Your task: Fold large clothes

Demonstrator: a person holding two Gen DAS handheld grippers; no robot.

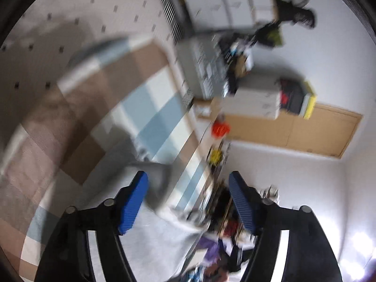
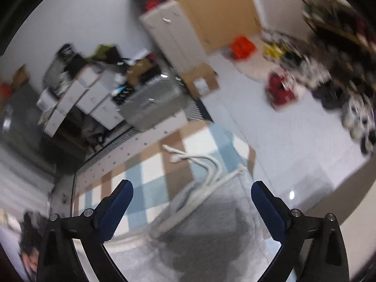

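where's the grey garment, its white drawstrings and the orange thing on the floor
grey garment [image 2: 211, 239], right wrist view, middle of the fabric between the claw fingers
white drawstrings [image 2: 199, 158], right wrist view, cord lying on the checked cloth
orange thing [image 2: 242, 46], right wrist view, its top

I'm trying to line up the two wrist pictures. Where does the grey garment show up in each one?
Left wrist: the grey garment lies low in the middle, between the open left gripper fingers.
Right wrist: it fills the lower centre, white drawstrings trailing off it, below the open right gripper.
Shared landmark: the checked mat beneath.
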